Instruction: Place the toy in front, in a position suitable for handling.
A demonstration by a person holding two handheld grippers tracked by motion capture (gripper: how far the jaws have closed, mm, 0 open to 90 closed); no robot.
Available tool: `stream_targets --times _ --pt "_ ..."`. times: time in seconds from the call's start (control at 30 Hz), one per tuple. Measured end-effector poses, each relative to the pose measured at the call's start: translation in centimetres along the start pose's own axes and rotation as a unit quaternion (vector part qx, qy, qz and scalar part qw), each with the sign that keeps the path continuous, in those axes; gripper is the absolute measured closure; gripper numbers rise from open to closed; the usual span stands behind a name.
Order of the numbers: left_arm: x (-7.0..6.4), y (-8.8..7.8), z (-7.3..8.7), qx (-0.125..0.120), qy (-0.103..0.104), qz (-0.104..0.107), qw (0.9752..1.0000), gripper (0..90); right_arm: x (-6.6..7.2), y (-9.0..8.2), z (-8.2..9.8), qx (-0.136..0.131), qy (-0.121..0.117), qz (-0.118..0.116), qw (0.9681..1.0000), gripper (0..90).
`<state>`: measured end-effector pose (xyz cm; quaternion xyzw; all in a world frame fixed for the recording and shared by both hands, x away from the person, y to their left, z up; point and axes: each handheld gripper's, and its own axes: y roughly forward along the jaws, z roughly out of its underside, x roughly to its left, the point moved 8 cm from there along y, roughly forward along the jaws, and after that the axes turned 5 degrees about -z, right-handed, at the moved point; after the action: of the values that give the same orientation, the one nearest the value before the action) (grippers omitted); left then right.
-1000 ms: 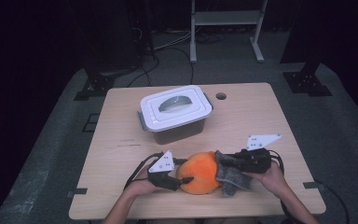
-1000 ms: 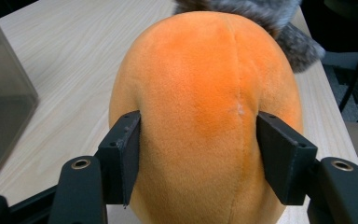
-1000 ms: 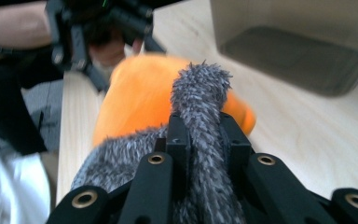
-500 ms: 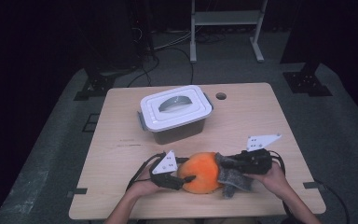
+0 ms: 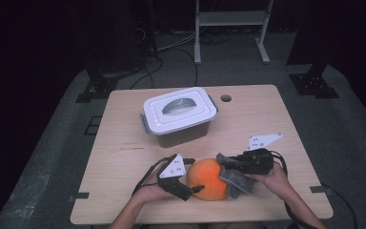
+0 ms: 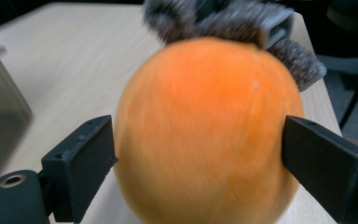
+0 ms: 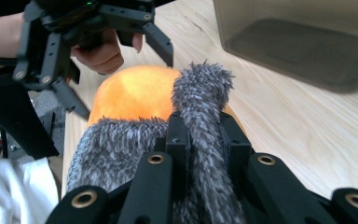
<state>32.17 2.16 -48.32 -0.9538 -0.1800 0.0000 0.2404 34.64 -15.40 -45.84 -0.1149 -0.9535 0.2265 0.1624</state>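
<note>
A: Two sets of fingers, mine, meet at one toy. How does each stand?

B: My left gripper has just been opening. In the left gripper view its black fingers stand wide on either side of the orange plush ball, which lies between them. Whether the pads touch the plush I cannot tell. My right gripper is clamped narrow on the grey fuzzy fabric joined to that ball; the tuft stands up between its fingers.

A: Where does the toy lie?

B: The orange plush ball rests on the tabletop near the front edge, between my two hands, with the grey fuzzy fabric on its right side, toward my right gripper.

A: And farther out?

B: A lidded storage box, white on top with grey latches, stands farther back on the tabletop, well apart from the ball. A round hole lies in the tabletop just beside it.
</note>
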Motion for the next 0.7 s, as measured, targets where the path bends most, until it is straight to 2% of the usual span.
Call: stream_targets --times 0.07,0.13,0.2,0.27,0.33,0.43,0.47,0.57,0.63,0.7 --pt "0.0 0.1 0.0 -0.002 0.002 -0.001 1.0000 22.6 0.3 -0.3 -0.2 -0.006 -0.003 -0.001 1.0000 77.1" --pt "0.0 0.1 -0.4 -0.009 0.002 -0.009 0.9999 32.6 1.2 -0.2 -1.1 -0.015 -0.014 -0.015 0.9997 77.1" --pt "-0.2 0.2 -0.9 -0.016 0.007 -0.017 0.9997 35.6 2.1 0.3 -1.8 -0.016 -0.034 -0.022 0.9990 77.1" --pt "-0.4 0.2 -1.2 -0.014 0.019 -0.023 0.9994 36.5 2.8 1.0 -2.3 -0.006 -0.056 -0.022 0.9982 77.1" --pt "-0.2 0.0 -0.9 -0.015 0.015 -0.026 0.9994 37.4 2.7 1.1 -2.2 0.000 -0.064 -0.016 0.9978 77.1" --pt "0.1 -0.4 -0.8 -0.016 0.008 -0.028 0.9994 37.5 1.4 0.3 -1.0 0.020 -0.059 0.013 0.9980 77.1" --pt "0.1 -0.4 -0.9 -0.016 0.009 -0.027 0.9995 37.5 1.0 -0.1 -0.6 0.020 -0.048 0.015 0.9986 77.1" --pt "-0.1 0.1 -1.3 -0.019 0.016 -0.026 0.9993 36.9 1.3 -0.4 -1.1 0.003 -0.047 0.007 0.9989 77.0" --pt "-0.4 0.3 -1.6 -0.025 0.026 -0.024 0.9991 36.6 2.0 0.1 -2.2 -0.004 -0.062 -0.003 0.9981 77.0" --pt "-0.6 0.4 -1.7 -0.024 0.030 -0.022 0.9990 35.6 2.2 0.8 -2.8 0.002 -0.073 -0.005 0.9973 77.1"
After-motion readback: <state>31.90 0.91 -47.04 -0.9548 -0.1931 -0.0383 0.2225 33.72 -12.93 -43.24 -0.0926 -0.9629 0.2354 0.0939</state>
